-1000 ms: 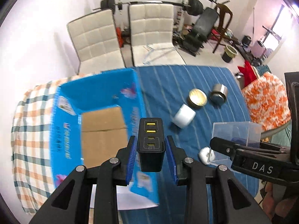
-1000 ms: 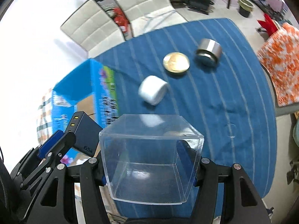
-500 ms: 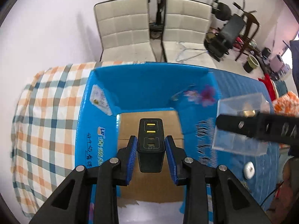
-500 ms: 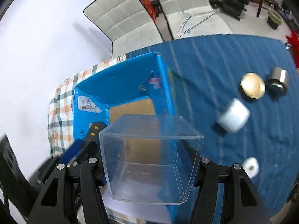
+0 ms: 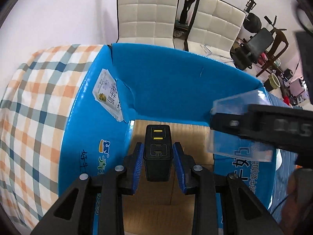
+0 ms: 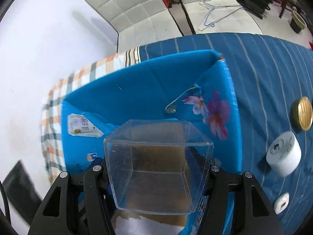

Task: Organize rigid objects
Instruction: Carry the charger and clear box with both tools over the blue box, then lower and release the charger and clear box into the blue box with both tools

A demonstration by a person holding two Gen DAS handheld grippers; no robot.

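Over the table (image 6: pixel 273 62), both grippers crowd one blue box (image 5: pixel 176 82): left gripper (image 5: pixel 158 156) jaws pinching the charger (image 5: pixel 157 152), right gripper (image 6: pixel 156 178) jaws clamping the clear case (image 6: pixel 156 166), they could collide.

Open cardboard box (image 5: pixel 176 82) sits on the table, straddling the checked cloth (image 5: pixel 35 105) on its left and the striped cloth (image 6: pixel 273 74) on its right. Left gripper (image 5: pixel 158 156) is above the box's open floor, with the multi-port charger (image 5: pixel 158 152) between its pads. Right gripper (image 6: pixel 156 176), to its right, holds the clear plastic box (image 6: pixel 158 168) over the same opening, near the right wall. On the striped cloth right of the box: round tin lid (image 6: pixel 302 113) farthest back, white jar (image 6: pixel 283 153) lying on its side nearer, small white cap (image 6: pixel 281 202) nearest. Two padded chairs (image 5: pixel 148 11) stand behind the table.
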